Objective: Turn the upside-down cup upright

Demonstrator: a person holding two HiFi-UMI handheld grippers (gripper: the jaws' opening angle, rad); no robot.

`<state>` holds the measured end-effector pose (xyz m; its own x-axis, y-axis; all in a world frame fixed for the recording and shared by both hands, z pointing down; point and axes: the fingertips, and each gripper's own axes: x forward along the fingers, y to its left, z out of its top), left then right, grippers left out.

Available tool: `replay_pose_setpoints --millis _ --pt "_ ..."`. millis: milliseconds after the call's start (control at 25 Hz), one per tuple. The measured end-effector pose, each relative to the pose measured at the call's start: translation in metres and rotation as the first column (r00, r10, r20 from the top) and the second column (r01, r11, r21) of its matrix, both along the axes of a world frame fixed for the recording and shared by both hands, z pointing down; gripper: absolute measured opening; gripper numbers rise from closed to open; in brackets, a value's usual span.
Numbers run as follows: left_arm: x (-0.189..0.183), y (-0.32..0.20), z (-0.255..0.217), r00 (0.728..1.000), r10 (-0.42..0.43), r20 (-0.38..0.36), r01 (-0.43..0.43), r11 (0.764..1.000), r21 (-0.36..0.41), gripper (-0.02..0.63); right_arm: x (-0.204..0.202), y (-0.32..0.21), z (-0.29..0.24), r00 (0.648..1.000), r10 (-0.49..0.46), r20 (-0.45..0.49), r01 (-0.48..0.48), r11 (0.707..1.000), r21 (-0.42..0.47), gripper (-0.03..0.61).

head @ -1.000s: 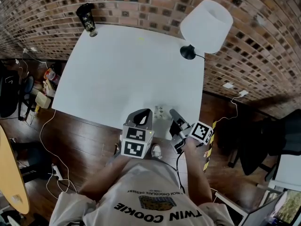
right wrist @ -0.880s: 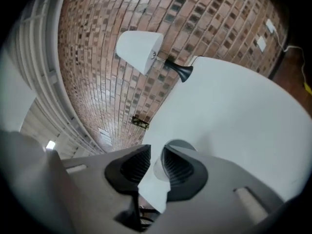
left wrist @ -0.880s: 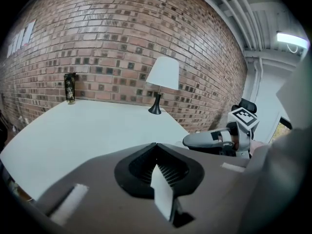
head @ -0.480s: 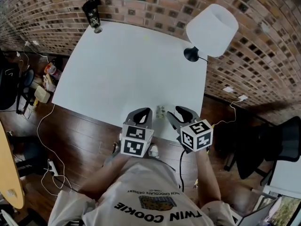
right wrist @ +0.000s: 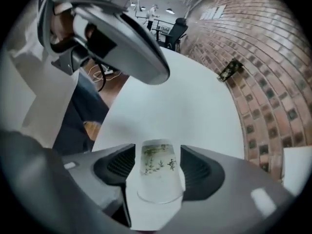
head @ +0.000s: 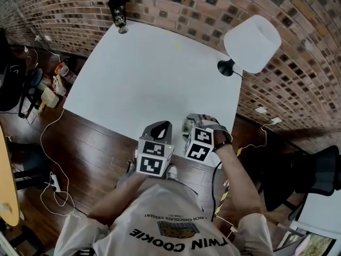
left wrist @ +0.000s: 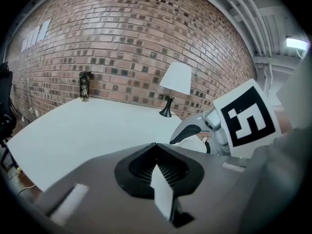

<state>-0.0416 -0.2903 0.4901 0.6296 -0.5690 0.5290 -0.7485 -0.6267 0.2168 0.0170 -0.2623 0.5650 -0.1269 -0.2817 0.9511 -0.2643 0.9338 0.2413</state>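
A small white paper cup [right wrist: 157, 172] with green print stands on the white table [head: 144, 73] near its front edge, its wide rim facing up toward the right gripper view's camera. My right gripper [right wrist: 157, 150] points steeply down around it. Its jaws are opening, with the cup between them and slim gaps at the pads. In the head view the cup [head: 189, 126] peeks out beside the right gripper [head: 200, 122]. My left gripper [head: 161, 129] hovers just left of it, jaws shut on nothing [left wrist: 156, 145].
A white-shaded lamp [head: 251, 42] on a black base stands at the table's far right corner. A dark tumbler [head: 118, 10] stands at the far left corner by the brick wall. Cables and clutter lie on the wooden floor at left.
The right gripper has rolled over and shifted left toward the left gripper, with its marker cube turned around. Its jaws have spread. The left gripper has barely moved.
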Motion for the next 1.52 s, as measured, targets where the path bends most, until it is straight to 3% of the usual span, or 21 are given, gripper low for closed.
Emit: replay_pose_setpoints --millis 200,360,480,600,680,880,1040,1280,1360,1520 --pt "-0.013 -0.003 -0.001 1.0 -0.03 -0.005 0.03 1.0 -0.001 0.005 0.002 -0.001 0.024 0.985 -0.098 -0.141 0.091 0.994 -0.056 0.278" --pt "-0.019 -0.004 -0.001 0.999 -0.041 -0.008 0.041 0.999 -0.003 0.005 -0.001 0.0 0.027 0.981 -0.111 -0.157 0.104 0.993 -0.057 0.272" --pt "-0.018 -0.002 0.0 0.999 -0.035 -0.01 0.035 0.999 -0.004 0.005 -0.006 -0.002 0.016 0.995 -0.052 -0.089 0.051 0.999 -0.014 0.267" --pt "-0.016 0.0 0.001 0.999 -0.029 -0.013 0.029 1.0 -0.007 0.005 -0.015 -0.009 -0.008 0.989 0.097 0.113 -0.102 0.994 0.039 0.267" --pt "-0.012 0.001 0.001 1.0 -0.022 -0.015 0.022 1.0 -0.007 0.005 -0.017 -0.016 -0.024 0.934 0.213 0.288 -0.237 0.97 0.051 0.267" --pt "0.001 0.004 0.002 1.0 0.004 -0.011 -0.004 1.0 -0.006 0.005 -0.006 -0.023 -0.038 0.728 0.361 0.583 -0.482 0.874 0.061 0.267" --pt "0.011 0.007 0.001 1.0 0.021 -0.011 -0.021 1.0 -0.006 0.005 0.007 -0.027 -0.043 0.528 0.397 0.751 -0.64 0.767 0.045 0.267" --pt "0.023 0.014 0.004 0.999 0.043 0.004 -0.043 0.999 -0.014 0.005 0.036 -0.032 -0.051 0.308 0.371 0.876 -0.814 0.579 0.041 0.266" --pt "0.027 0.016 0.004 0.999 0.048 0.012 -0.047 0.999 -0.014 0.005 0.045 -0.031 -0.048 0.266 0.364 0.893 -0.843 0.537 0.032 0.267" --pt "0.032 0.019 0.005 0.998 0.052 0.026 -0.052 0.999 -0.013 0.005 0.053 -0.022 -0.044 0.226 0.35 0.909 -0.863 0.505 0.021 0.266"
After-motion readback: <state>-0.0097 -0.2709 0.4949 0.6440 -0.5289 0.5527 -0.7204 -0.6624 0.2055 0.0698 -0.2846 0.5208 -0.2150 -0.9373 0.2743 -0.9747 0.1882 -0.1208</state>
